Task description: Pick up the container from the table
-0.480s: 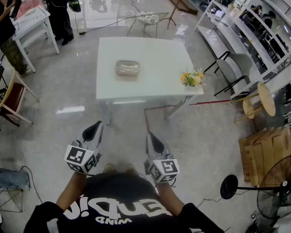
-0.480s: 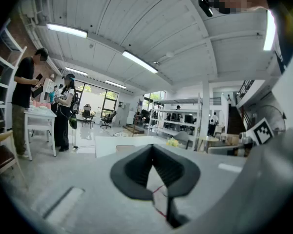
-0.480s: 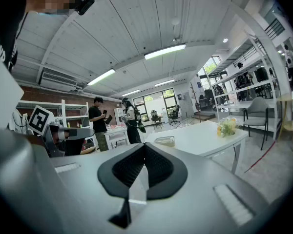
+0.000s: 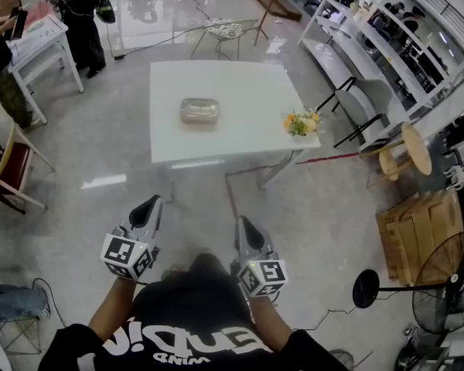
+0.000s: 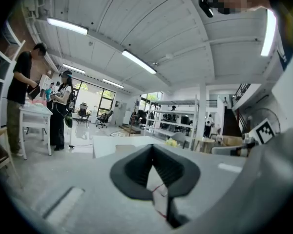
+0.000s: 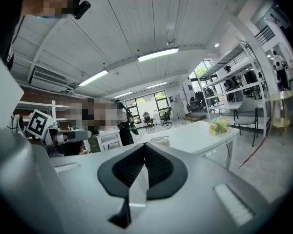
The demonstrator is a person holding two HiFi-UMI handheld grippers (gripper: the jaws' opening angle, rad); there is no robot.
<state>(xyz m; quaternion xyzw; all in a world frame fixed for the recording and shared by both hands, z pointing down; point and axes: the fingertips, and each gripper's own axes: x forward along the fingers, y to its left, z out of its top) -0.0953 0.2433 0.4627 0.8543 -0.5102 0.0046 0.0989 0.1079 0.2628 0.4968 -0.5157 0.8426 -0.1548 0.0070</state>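
The container (image 4: 199,111), a clear oblong lidded box, lies on the white table (image 4: 240,141) well ahead of me across the floor. In the right gripper view the container (image 6: 159,140) shows small on the table (image 6: 200,133). In the left gripper view it is only a faint shape just over the jaws. My left gripper (image 4: 151,204) and right gripper (image 4: 242,224) are held side by side near my body, far short of the table. Both stand shut with nothing between their jaws, as the left gripper (image 5: 153,147) and right gripper (image 6: 144,147) show close up.
A small bunch of flowers (image 4: 301,122) sits at the table's right front corner. People stand at a white desk (image 4: 39,41) far left, by a chair (image 4: 15,168). Shelving (image 4: 371,45), a round stool (image 4: 410,149), a wooden crate (image 4: 417,234) and a fan (image 4: 441,284) line the right.
The head view has shifted a little, so the table sits slightly further left. Both grippers keep their places near my body and stay shut.
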